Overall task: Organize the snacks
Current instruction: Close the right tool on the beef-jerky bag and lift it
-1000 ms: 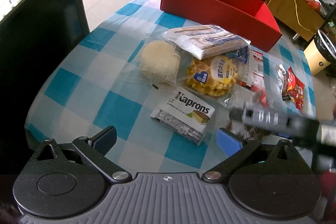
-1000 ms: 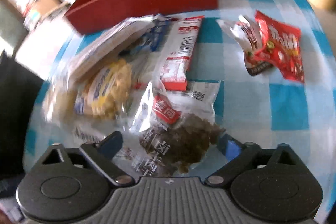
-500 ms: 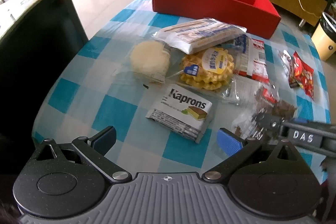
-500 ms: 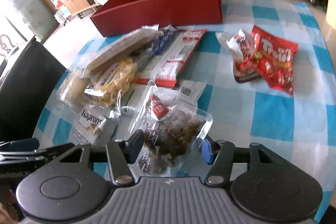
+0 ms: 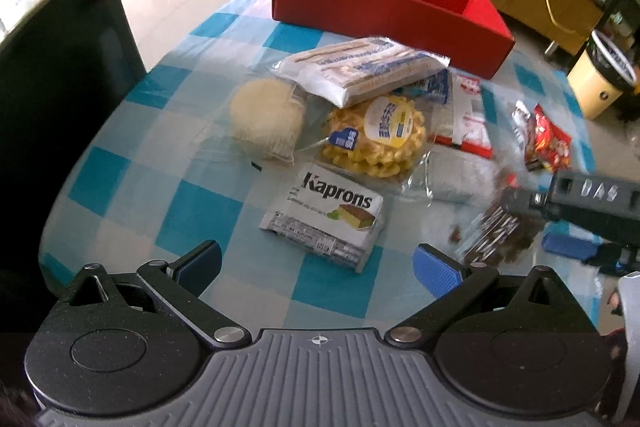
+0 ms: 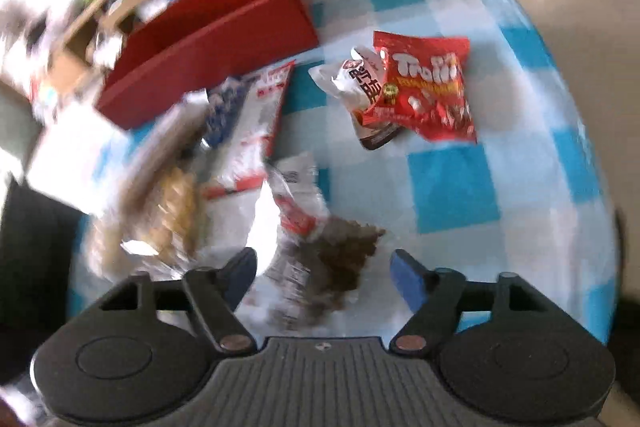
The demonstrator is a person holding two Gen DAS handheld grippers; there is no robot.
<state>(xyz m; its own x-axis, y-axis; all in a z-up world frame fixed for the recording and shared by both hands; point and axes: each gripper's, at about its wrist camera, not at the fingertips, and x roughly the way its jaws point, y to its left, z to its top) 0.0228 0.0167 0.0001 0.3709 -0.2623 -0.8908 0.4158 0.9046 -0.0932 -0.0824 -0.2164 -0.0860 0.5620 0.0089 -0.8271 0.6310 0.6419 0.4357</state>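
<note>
Meanwhile, both claws (image 5: 318, 263) (image 6: 324, 269) agape, empty, right around crinkly clear brown-snack bag (image 6: 320, 255).

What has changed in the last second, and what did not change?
The right gripper had narrowed around the clear bag of dark snack half a second ago; now its fingers stand wide apart again, the bag between them on the tablecloth. The left gripper stayed open and empty. The Kaprons pack and the red box kept their places.
</note>
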